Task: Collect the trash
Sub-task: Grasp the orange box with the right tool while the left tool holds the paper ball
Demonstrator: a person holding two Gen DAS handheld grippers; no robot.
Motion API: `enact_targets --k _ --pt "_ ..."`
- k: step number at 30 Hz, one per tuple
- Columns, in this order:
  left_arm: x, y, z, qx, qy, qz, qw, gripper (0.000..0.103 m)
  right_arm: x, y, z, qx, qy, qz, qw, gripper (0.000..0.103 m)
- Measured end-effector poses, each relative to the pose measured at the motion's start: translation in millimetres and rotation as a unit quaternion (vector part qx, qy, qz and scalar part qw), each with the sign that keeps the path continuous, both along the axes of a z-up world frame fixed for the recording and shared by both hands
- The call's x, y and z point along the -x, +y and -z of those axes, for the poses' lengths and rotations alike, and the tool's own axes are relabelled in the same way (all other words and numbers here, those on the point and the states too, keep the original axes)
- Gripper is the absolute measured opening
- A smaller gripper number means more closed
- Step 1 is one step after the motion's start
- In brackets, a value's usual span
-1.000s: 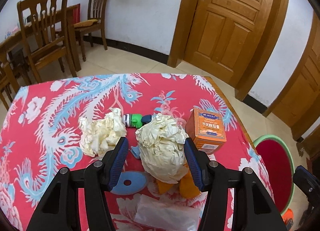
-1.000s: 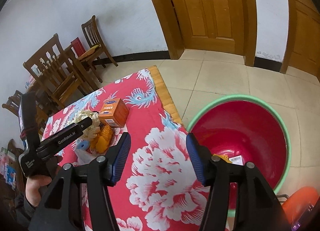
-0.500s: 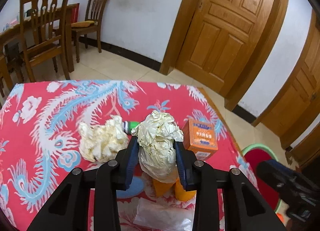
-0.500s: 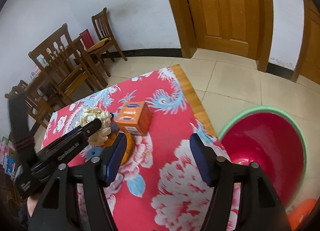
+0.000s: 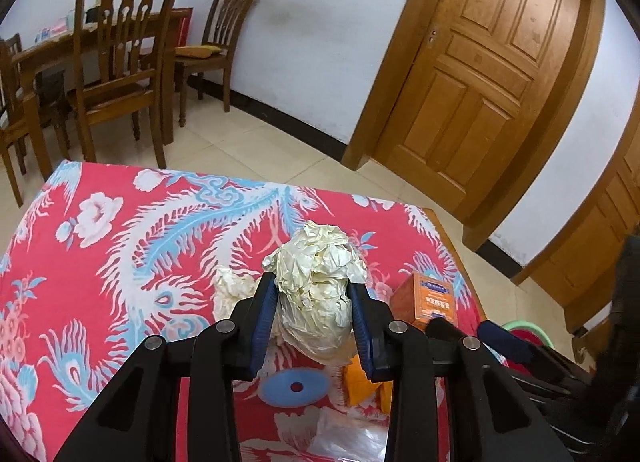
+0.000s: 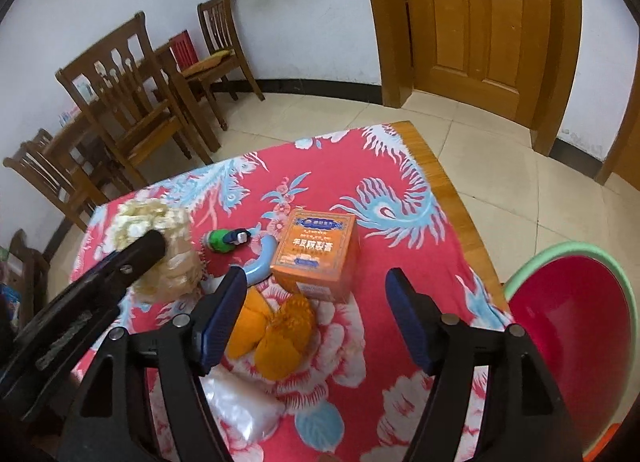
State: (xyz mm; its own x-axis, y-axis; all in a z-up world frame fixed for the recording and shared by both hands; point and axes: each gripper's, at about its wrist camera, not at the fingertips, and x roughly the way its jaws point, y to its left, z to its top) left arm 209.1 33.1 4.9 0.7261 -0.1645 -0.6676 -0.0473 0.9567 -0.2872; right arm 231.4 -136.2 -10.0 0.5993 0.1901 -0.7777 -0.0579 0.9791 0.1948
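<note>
My left gripper [image 5: 312,318] is shut on a crumpled cream paper ball [image 5: 316,286] and holds it above the red flowered tablecloth [image 5: 120,246]. The held ball also shows in the right wrist view [image 6: 180,262]. A second crumpled paper ball [image 5: 234,290] lies behind it on the cloth. My right gripper [image 6: 316,322] is open and empty above the orange peels [image 6: 280,330], near the orange box [image 6: 316,250]. A red basin with a green rim [image 6: 572,326] stands on the floor to the right of the table.
A green-capped small bottle [image 6: 224,240], a light blue curved piece [image 6: 262,262], a blue disc [image 5: 296,386] and a clear plastic bag [image 6: 240,406] lie on the cloth. Wooden chairs [image 5: 128,74] and a wooden door [image 5: 492,74] stand beyond the table.
My left gripper closed on the paper ball and lifted it off the cloth. My right gripper swung left from over the basin to over the table.
</note>
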Motion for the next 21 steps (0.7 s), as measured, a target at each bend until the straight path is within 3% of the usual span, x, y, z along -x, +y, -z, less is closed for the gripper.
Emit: enact_targets --k 8,10,12,21 --pt "-0.1 3.0 0.3 0.004 0.001 -0.002 1.0000 0.036 -18.1 6.5 19.5 0.005 0.019 0.001 1.000 0.072" --pt "-0.4 2.5 0.5 0.004 0.001 -0.002 1.0000 0.036 -19.8 6.3 22.6 0.008 0.021 0.004 1.000 0.067" --pt "-0.4 2.1 0.5 0.004 0.001 0.000 1.0000 0.036 -20.7 6.5 25.5 0.007 0.024 0.004 1.000 0.053" --pt "2.6 -6.7 -3.7 -0.001 -0.004 0.012 0.9999 0.036 -6.7 -5.9 16.2 -0.006 0.015 0.000 1.000 0.051"
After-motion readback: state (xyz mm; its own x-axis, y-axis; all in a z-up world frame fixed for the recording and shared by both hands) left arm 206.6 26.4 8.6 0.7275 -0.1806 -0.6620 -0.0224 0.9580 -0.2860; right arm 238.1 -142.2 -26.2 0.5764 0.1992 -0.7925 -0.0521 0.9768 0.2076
